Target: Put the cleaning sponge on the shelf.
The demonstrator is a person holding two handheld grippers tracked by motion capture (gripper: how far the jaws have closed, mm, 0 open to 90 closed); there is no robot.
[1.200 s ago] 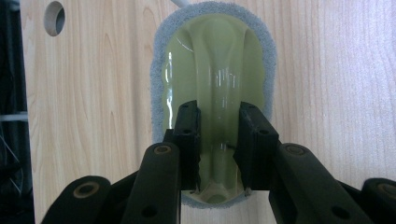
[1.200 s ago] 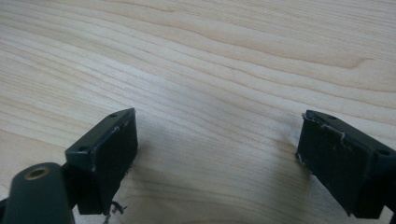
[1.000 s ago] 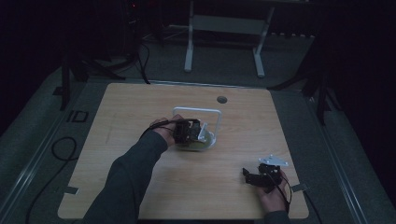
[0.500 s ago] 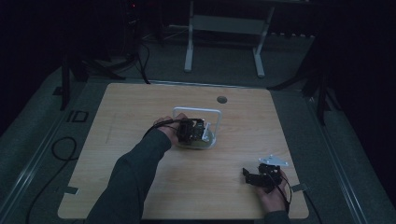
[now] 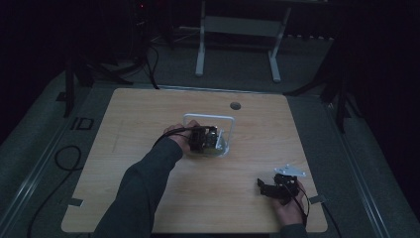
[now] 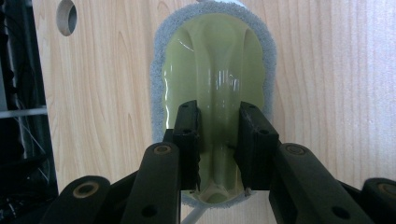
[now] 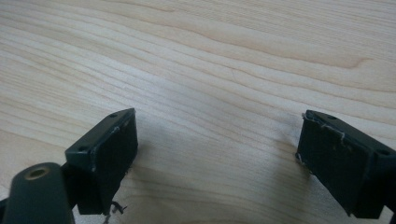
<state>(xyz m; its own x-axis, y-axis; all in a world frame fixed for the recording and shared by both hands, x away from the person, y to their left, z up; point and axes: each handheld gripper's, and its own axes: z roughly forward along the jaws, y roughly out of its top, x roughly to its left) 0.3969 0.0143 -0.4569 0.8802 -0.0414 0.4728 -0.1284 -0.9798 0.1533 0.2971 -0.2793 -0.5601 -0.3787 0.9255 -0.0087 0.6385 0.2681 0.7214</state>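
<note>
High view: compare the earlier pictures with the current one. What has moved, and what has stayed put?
Almost nothing moved. The left gripper stays over the green scrubber by the white frame, its jaws closed on the scrubber's raised ridge. The right gripper stays open near the table's front right corner.

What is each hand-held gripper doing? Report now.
Left hand-held gripper: shut on the raised ridge of the green scrubber.
Right hand-held gripper: open, holding nothing, over the bare wooden table.
</note>
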